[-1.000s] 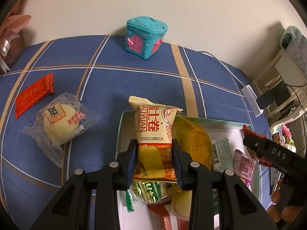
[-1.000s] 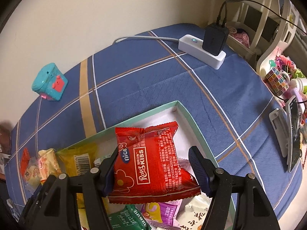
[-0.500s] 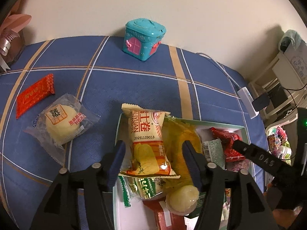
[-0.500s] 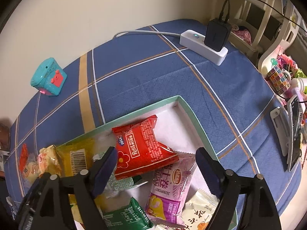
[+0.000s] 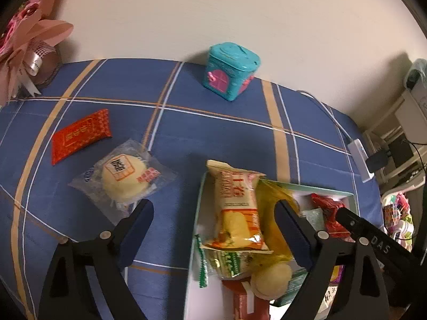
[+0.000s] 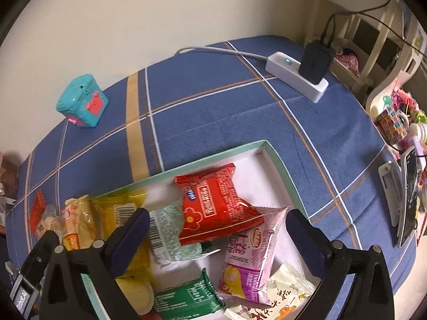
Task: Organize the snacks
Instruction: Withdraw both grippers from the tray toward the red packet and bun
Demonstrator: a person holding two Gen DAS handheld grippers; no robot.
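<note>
since a second ago both packets have left the fingers: the yellow egg-roll packet was clamped then and now lies loose in the green-rimmed box, and the red nice kiss packet has dropped into the box too. the jaws of both grippers have just been opening.

the left gripper stands wide, pads clear of everything. the yellow packet lies between its fingers, nearer the right one, long axis running away from the fingers, far end leaning on the box's far rim. the right gripper is spread fully and holds nothing. the red packet lies just beyond its fingertips, long axis slanting from far left to near right, resting on a pale green packet and a pink egg-roll packet.

beyond the left finger, on the blue checked cloth, lie a clear-wrapped steamed cake and a flat red sachet, both outside the box. a teal toy house stands further off by the wall.

only the right wrist view shows the white power strip with its black adapter, a dark green packet and a cream packet. only the left view shows the pink paper bow and a round pale cake in the box.
</note>
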